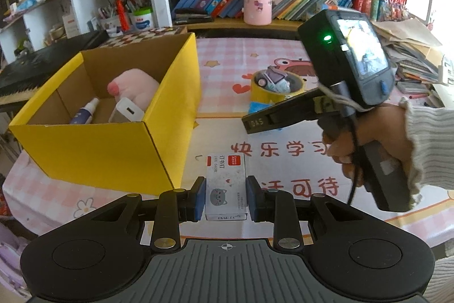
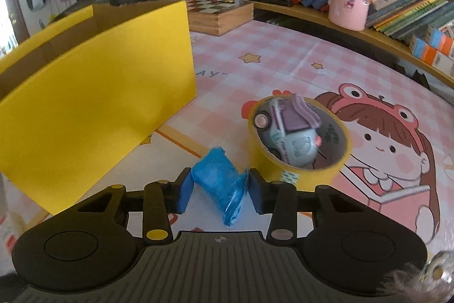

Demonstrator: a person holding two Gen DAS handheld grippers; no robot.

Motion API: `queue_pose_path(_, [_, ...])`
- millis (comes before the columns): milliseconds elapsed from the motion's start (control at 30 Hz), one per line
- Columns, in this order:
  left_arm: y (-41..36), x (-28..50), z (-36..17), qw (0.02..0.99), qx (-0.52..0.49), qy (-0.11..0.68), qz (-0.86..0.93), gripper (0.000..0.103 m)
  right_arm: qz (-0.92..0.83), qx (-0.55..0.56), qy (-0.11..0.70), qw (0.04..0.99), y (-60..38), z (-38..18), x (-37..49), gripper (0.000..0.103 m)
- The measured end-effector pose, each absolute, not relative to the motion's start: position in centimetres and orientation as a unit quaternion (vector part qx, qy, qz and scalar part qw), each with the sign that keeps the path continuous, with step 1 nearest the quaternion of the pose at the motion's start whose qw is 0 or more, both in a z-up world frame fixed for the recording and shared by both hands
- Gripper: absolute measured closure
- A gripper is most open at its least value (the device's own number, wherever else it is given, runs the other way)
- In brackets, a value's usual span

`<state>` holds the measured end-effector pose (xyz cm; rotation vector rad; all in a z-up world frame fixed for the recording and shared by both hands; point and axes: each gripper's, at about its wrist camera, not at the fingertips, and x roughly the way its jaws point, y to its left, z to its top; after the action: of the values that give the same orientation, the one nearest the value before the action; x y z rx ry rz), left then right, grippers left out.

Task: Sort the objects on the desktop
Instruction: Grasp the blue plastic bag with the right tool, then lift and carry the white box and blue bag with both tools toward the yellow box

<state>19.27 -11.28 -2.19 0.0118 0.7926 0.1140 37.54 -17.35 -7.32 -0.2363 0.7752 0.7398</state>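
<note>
Left gripper (image 1: 226,195) clamping staple box (image 1: 226,183), right gripper (image 2: 220,190) pinching blue packet (image 2: 220,181), unseen leftward.

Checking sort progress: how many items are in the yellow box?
3 visible in the yellow box: pink plush at the back, white charger in front of it, small spray bottle on the left. More may be hidden below.

car (image 2: 286,132) in tape roll (image 2: 337,169) | packet (image 2: 221,183) between roll and box (image 2: 99,93)

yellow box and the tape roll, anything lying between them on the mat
Only the blue packet, near the tape roll and flanked by the right gripper. Otherwise bare mat beside the yellow box, in the right wrist view.
</note>
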Motion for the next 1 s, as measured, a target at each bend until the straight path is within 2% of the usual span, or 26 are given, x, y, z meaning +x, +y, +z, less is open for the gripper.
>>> queue_pose_path(667, [-10.8, 18.1, -0.3, 0.939, 0.013, 0.344, -0.024, 0.075, 0.299, -0.031, 0.370, 0.879, -24.6, -1.7, 31.6, 0.065])
queue_pose_path(1000, [-8.4, 17.1, 0.2, 0.938, 0.031, 0.333, -0.093, 0.075, 0.245, 0.003, 0.372, 0.895, -25.0, -0.5, 26.4, 0.065])
